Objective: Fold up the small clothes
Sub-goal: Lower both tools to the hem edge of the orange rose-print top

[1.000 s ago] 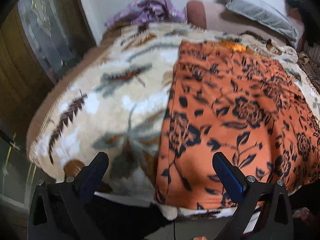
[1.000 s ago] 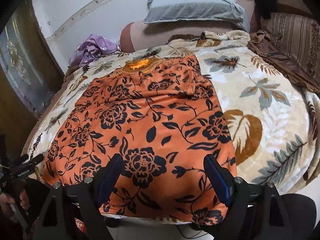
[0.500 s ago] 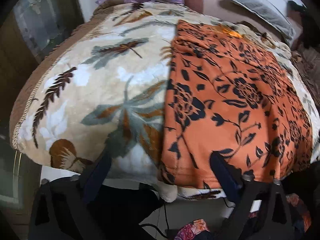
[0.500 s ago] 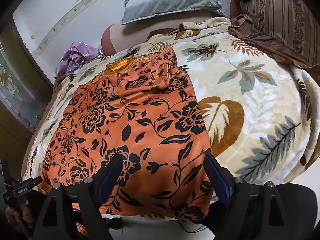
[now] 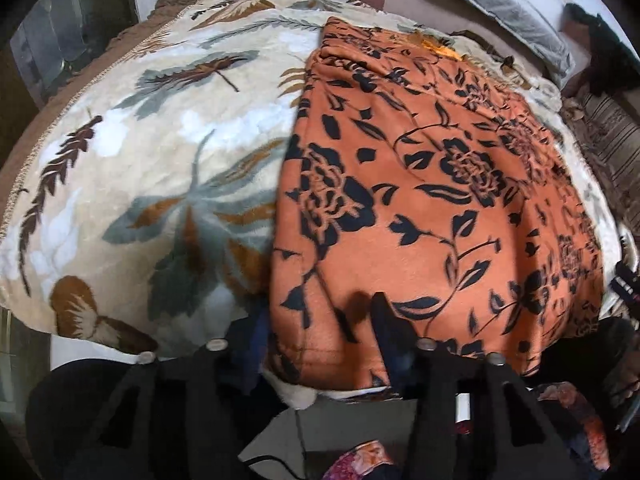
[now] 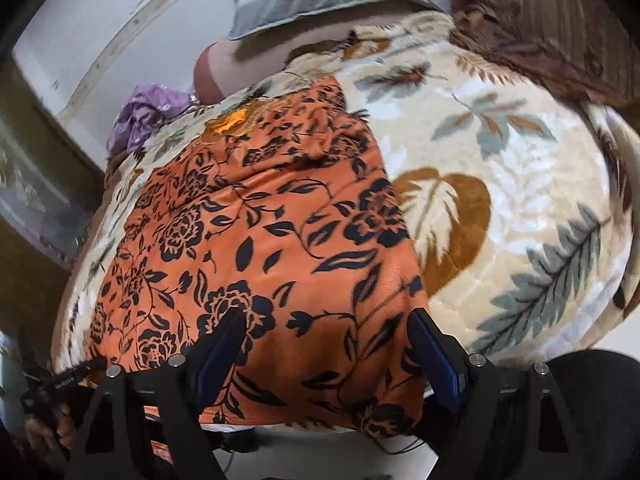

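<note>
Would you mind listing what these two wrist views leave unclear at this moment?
- Left wrist view: the left gripper's near finger is hidden behind the orange garment's hem; its jaws are closing with the hem between them, contact unclear.
- Right wrist view: the right gripper stands open over the hem; the garment's underside is hidden.
- Both views: the garment's type is unclear; the blanket is motion-blurred.

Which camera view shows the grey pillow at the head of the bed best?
The right wrist view: the grey pillow lies near the top centre, almost whole along its length. The left wrist view shows it squeezed into the upper right corner, smaller and distorted.
</note>
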{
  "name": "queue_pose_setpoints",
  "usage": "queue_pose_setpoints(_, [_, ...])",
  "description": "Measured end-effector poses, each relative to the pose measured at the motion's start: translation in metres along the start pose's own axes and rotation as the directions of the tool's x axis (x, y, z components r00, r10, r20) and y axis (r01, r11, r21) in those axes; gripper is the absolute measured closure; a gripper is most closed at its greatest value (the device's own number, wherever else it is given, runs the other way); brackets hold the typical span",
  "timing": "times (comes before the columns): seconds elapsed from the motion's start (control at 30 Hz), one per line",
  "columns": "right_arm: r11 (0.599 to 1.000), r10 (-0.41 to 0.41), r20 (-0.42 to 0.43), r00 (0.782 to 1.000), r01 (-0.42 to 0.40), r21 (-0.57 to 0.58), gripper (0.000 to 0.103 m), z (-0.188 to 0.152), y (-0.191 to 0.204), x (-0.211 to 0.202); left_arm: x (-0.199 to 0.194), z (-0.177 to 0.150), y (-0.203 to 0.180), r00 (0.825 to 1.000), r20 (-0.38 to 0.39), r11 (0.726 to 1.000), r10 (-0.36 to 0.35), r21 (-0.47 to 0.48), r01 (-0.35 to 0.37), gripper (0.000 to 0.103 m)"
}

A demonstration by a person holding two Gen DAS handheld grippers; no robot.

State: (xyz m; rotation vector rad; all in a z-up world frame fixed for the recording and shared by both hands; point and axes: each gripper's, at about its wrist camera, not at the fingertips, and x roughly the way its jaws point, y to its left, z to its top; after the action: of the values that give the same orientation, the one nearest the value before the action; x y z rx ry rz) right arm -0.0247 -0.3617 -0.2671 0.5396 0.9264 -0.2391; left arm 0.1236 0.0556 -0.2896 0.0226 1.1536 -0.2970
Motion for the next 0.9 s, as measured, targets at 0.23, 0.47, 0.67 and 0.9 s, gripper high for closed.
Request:
queue_pose_setpoints(0.23, [0.981,0.073,-0.052,0.996,-0.062,0.186,0.018,-0.001,-0.038,0.009,0.006,0.002,-0.002,1.000,0.016,1.000,0.013,0.017,-0.013,0.061])
queue_pose_setpoints(0.47, [0.971,0.052,-0.173,0.983,-0.009,0.238,0.021,-0.015,-0.043,0.041,0.008,0.006,0.005,1.000,0.009,1.000,-0.014,0.000,0.014,0.060])
queue_pose_setpoints(0.67, [0.982,-0.069,-0.195,0.978,0.101,0.159,0.043,-0.018,-0.030,0.047,0.010,0.006,0.002,1.000,0.021,1.000,0.003,0.009,-0.004,0.060])
queue_pose_setpoints(0.9, [0.995,-0.072,-0.204,0.976,0.085,0.056,0.092,-0.011,0.000,0.028,-0.010,0.009,0.009,0.996,0.070,0.998,-0.059,-0.010,0.060,0.095])
